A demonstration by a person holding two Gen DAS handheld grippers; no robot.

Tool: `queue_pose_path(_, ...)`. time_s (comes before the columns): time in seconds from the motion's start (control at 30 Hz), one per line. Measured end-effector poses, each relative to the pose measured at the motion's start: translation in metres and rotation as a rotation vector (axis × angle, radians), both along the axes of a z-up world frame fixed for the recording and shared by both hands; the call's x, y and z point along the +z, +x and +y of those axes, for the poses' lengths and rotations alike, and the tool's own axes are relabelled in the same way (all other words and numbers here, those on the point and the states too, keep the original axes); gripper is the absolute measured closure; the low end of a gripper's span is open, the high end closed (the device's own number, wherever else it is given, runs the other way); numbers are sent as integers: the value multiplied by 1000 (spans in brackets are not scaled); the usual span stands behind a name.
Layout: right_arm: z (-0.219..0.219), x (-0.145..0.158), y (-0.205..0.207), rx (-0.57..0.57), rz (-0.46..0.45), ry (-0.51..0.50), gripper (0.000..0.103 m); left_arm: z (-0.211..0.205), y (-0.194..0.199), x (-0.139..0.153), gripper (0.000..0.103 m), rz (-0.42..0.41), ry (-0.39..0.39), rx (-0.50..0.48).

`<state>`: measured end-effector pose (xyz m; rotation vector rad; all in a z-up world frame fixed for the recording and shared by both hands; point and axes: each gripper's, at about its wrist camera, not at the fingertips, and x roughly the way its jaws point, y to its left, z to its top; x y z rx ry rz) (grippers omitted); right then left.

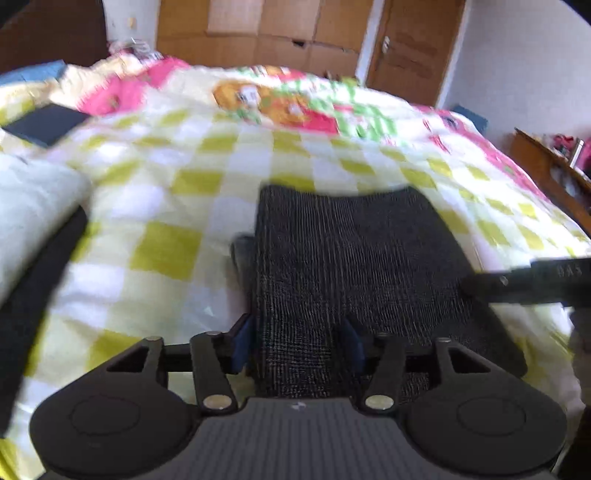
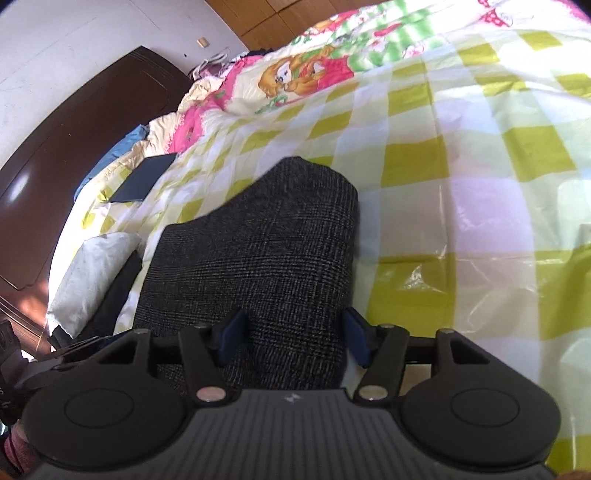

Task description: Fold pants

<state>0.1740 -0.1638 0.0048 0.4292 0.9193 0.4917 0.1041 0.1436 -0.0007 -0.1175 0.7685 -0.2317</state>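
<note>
Nearest the left wrist camera, the left gripper (image 1: pixel 297 345) stands with its blue-padded fingers (image 1: pixel 242 343) spread wide; the near edge of the pants (image 1: pixel 347 266) lies between them, and neither pad visibly presses the cloth. The right gripper (image 2: pixel 291 341) is likewise wide open in the right wrist view, with the near end of the pants (image 2: pixel 258 254) lying between its spread blue pads (image 2: pixel 232 334); whether the pads touch the fabric cannot be told.

The pants, of dark grey fine-check fabric, lie folded into a compact block on the bedspread (image 1: pixel 177 184). In the left wrist view the right gripper's dark body (image 1: pixel 528 284) reaches over the right side of the pants.

Left of the pants lies a white folded cloth (image 2: pixel 92 273) over a dark item. Beyond the pants, the yellow-green checked bedspread (image 2: pixel 461 155) extends to a cartoon-printed, pink-edged area. Further left of the pants rests a flat dark rectangular item (image 2: pixel 142 179). Behind it stand a dark brown headboard (image 2: pixel 74 155), and in the left wrist view a wooden wardrobe (image 1: pixel 258 33) and door (image 1: pixel 413 48).
</note>
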Motion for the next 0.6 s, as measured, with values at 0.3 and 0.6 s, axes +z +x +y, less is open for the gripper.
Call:
queue_pose_path(0.3, 3, -17, 12, 4, 42, 96, 53, 1, 12, -13, 26, 44, -90, 31)
queue_pose_path(0.6, -61, 2, -7, -98, 41, 102, 64, -68, 9, 3, 34, 21, -67, -138)
